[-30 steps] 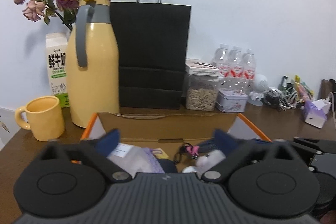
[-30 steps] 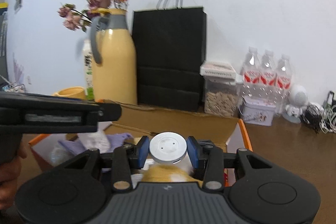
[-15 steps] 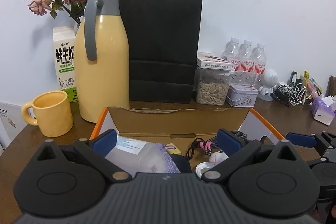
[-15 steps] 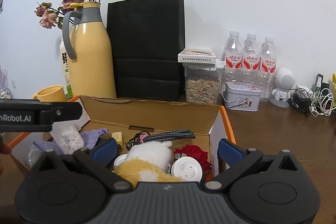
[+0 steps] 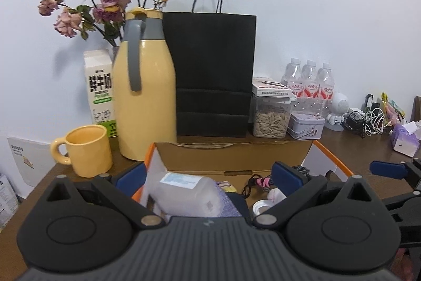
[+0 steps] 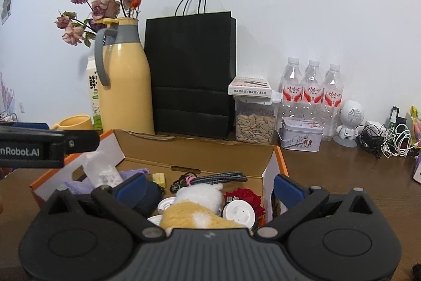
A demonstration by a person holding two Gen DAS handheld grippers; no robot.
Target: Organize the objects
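Note:
An open cardboard box (image 6: 200, 152) with orange edges sits on the brown table and shows in both views (image 5: 231, 157). It holds a white round disc (image 6: 239, 211), a yellow and white plush toy (image 6: 197, 210), a red flower (image 6: 244, 195), cables (image 6: 210, 178), purple cloth and a clear plastic bottle (image 5: 184, 191). My right gripper (image 6: 209, 188) is open and empty above the box's near right part. My left gripper (image 5: 208, 178) is open and empty above the box's near left corner; its side shows at the left of the right wrist view (image 6: 47, 146).
Behind the box stand a yellow jug (image 5: 146, 94) with dried roses, a black paper bag (image 5: 213, 73), a milk carton (image 5: 101, 91) and a yellow mug (image 5: 86, 149). A seed jar (image 6: 254, 123), a tin (image 6: 301, 137), water bottles (image 6: 311, 91), a small robot figure (image 6: 350, 123) and tangled cables (image 6: 386, 138) stand at the right.
My right gripper opened and let go of the white round disc, which now lies in the box. Both grippers have drawn back and up from the box.

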